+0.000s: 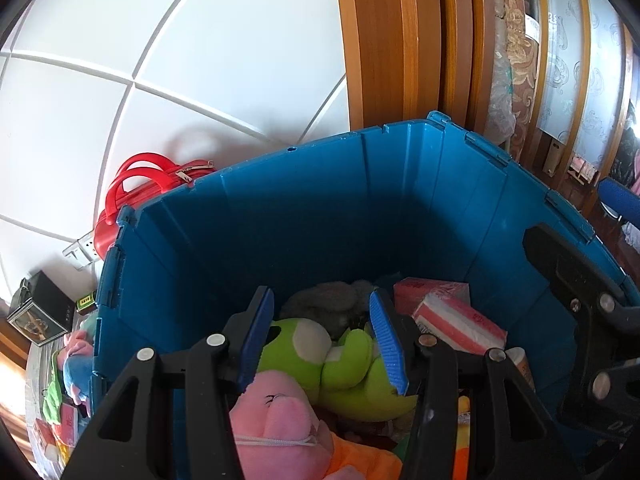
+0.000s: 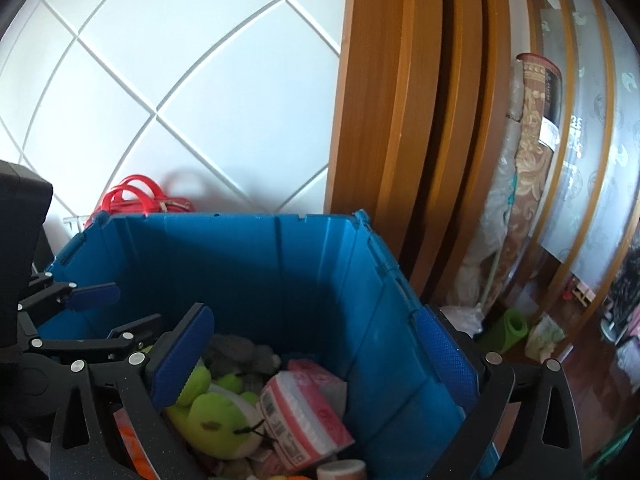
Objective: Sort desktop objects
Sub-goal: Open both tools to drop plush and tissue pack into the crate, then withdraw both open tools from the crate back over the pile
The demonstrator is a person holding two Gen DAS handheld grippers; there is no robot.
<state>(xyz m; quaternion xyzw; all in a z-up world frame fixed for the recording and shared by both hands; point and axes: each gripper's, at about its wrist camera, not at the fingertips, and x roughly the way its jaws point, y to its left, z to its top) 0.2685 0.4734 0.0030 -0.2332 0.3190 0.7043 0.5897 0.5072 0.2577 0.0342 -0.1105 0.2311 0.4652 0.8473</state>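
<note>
While both grippers hang over the blue plastic crate (image 1: 320, 208), neither one holds anything. In the left wrist view the left gripper (image 1: 324, 344) has its blue-padded fingers (image 1: 386, 344) spread apart, above a green plush toy (image 1: 344, 364) that lies in the crate between a pink plush toy (image 1: 276, 412) nearer the camera and a grey plush toy (image 1: 324, 300) farther in. A pink-and-white tissue pack (image 1: 460, 324) rests against the crate's right wall, with a second pink pack (image 1: 430, 286) just behind it. In the right wrist view the right gripper (image 2: 316, 364) is spread wide, one finger over the toys and the other outside the crate's right wall. A red handbag (image 1: 140, 184) stands behind the crate against the white panelled wall (image 1: 160, 60), and a wooden door frame (image 2: 384, 100) rises to the right. More soft toys and small boxes lie on the desk (image 1: 36, 380) left of the crate.
</note>
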